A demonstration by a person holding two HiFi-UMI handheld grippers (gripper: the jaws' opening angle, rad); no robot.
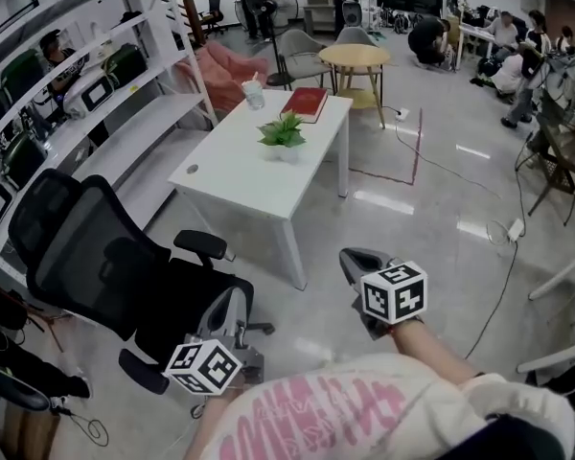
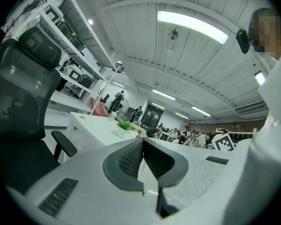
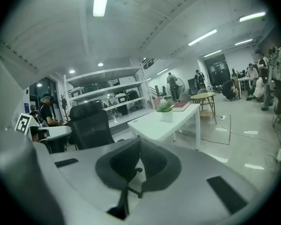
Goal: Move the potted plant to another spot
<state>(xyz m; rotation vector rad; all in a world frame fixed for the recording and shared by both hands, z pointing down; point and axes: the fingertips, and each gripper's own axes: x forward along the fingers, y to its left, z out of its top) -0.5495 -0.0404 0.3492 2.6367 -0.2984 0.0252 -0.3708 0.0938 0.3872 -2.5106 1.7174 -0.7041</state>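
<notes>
Small potted plant (image 1: 284, 138), spiky green leaves in a white pot, upright near the middle of the white rectangular worktop (image 1: 232, 178), with a red book (image 1: 305, 103) and a clear plastic cup (image 1: 254, 93) behind it at the far end, not touching. Probably light. Stiff at the pot, soft and easy to crush at the leaves. Likely smooth on the pot wall, so a little slippery, and ready to tip if pushed high up. Best taken low on the white pot, across its sides, never on the foliage, and kept upright so that no soil spills. Left gripper (image 1: 232, 300) with fingers (image 2: 131, 157) pressed together on nothing. Right gripper (image 1: 351, 259) also clenched and empty, fingers (image 3: 154, 164) meeting at the tips. Both well apart from the potted plant, on the near side of the worktop, above the floor beside the black mesh office chair (image 1: 86, 247). In the left gripper view, potted plant (image 2: 124, 124) far ahead, slightly left of the fingers. In the right gripper view, potted plant (image 3: 165, 108) far ahead, a little right of the tips. Must open before any grasp.
</notes>
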